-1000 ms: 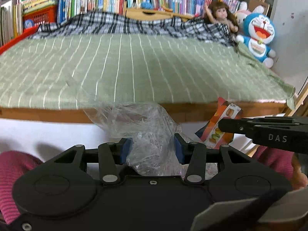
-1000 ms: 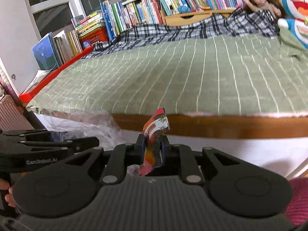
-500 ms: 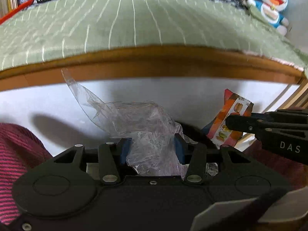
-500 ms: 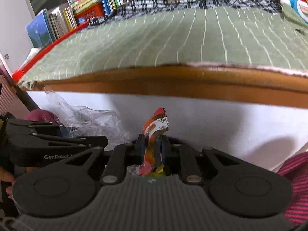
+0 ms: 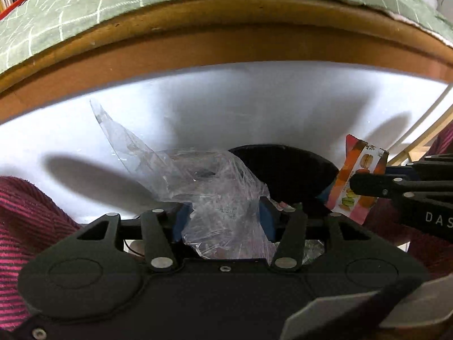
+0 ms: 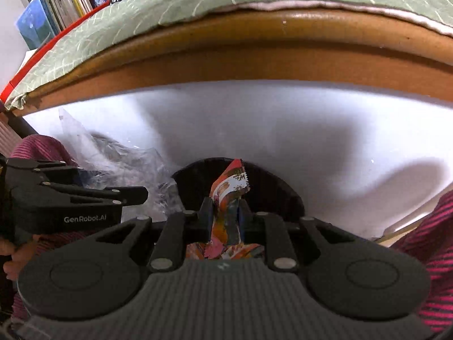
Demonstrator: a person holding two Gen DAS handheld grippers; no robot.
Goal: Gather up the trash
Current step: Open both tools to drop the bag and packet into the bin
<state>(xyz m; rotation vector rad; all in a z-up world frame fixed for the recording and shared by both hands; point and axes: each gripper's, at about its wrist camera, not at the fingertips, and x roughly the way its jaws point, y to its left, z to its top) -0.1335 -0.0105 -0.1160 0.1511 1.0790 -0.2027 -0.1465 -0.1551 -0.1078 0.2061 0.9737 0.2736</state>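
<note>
A crumpled clear bag (image 5: 223,198) is being held in the left claw (image 5: 223,216), and a snack wrapper (image 6: 228,198) is being gripped in the right claw (image 6: 225,218), both jaws having just been opening slightly near a black bin (image 6: 283,192).

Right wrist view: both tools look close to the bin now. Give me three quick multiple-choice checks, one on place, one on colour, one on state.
1. Where is the black bin?
A. on the bed
B. low down in front of the white bed base, just beyond both tools
C. on the bookshelf

2. What colour is the bed cover?
A. green with pale lines
B. plain blue
C. red

3. What sits between the right tool pads?
A. nothing
B. a book
C. the snack wrapper

1 B: the bin's dark rim shows below the wooden bed rail.
2 A: the green lined cloth lies above the rail.
3 C: the orange wrapper stands upright between the pads, whose jaws have just been opening; the left tool has the clear plastic bag.
</note>
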